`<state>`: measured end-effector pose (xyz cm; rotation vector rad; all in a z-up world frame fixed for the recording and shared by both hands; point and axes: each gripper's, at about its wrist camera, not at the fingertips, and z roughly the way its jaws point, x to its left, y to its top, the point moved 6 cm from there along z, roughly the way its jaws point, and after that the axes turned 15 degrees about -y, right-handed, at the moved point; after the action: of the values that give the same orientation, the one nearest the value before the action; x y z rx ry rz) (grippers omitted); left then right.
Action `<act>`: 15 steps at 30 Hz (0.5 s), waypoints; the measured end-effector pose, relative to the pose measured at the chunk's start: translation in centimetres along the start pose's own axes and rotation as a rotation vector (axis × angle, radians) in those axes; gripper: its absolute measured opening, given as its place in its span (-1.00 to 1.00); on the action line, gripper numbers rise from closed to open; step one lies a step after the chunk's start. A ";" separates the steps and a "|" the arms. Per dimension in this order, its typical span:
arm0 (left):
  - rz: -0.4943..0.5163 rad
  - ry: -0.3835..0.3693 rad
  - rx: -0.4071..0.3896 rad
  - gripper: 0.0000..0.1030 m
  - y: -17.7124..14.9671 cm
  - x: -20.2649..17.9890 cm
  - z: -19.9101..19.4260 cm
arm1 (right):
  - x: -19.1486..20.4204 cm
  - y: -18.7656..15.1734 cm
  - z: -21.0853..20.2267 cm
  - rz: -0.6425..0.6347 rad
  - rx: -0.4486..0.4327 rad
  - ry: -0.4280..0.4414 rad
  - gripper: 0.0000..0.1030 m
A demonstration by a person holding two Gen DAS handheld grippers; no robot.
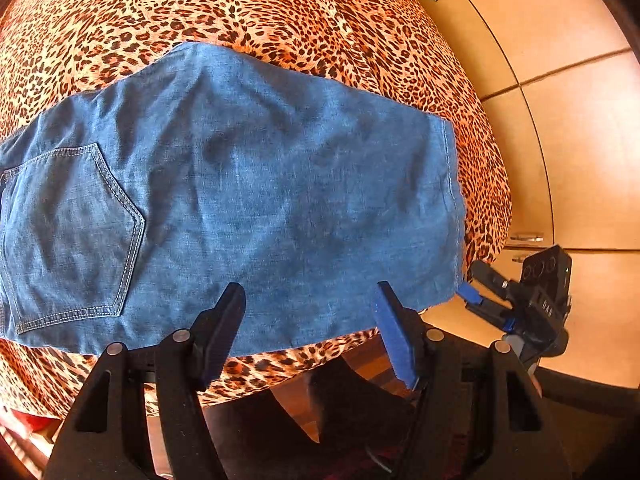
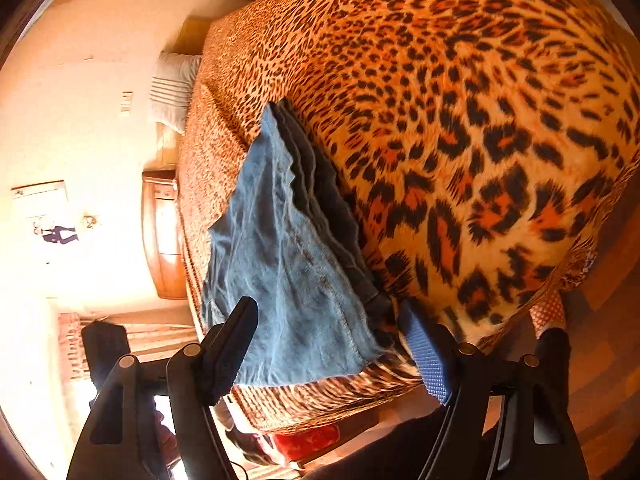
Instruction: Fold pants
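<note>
Blue denim pants (image 1: 248,204) lie folded lengthwise on a leopard-print bed cover (image 1: 280,20), back pocket at the left, leg hems at the right. My left gripper (image 1: 310,312) is open and empty, just above the pants' near edge. My right gripper (image 1: 476,282) shows at the hem corner in the left wrist view. In the right wrist view the right gripper (image 2: 328,336) is open, its fingers either side of the stacked hem layers of the pants (image 2: 288,248), not closed on them.
The bed's edge (image 2: 320,396) runs just below both grippers. Wooden wardrobe doors (image 1: 560,80) stand to the right of the bed. A wooden nightstand (image 2: 164,236) and a pillow (image 2: 172,88) sit at the far end. A red object (image 2: 308,440) lies under the bed edge.
</note>
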<state>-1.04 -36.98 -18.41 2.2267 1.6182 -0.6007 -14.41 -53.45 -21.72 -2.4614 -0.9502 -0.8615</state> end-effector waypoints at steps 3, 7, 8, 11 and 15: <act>0.015 0.023 0.016 0.26 0.7 0.3 -0.3 | 0.9 -1.1 1.0 -0.054 0.000 0.007 0.50; 0.162 0.071 0.055 0.26 1.6 0.2 -1.5 | 2.3 -2.4 2.2 -0.031 -0.021 0.064 0.50; 0.194 0.091 0.065 0.26 2.0 0.2 -1.6 | 2.2 -2.8 2.3 -0.016 -0.046 0.058 0.50; 0.291 0.074 0.124 0.26 3.3 -0.3 -1.3 | 1.3 -4.6 2.8 0.118 -0.113 0.110 0.50; 0.462 0.113 0.195 0.26 6.4 -2.9 1.2 | 1.5 -4.8 2.8 0.205 -0.256 0.099 0.50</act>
<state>4.04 -41.92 -17.85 2.6982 1.0629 -0.5263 -15.71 -47.89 -22.22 -2.6409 -0.5709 -1.0779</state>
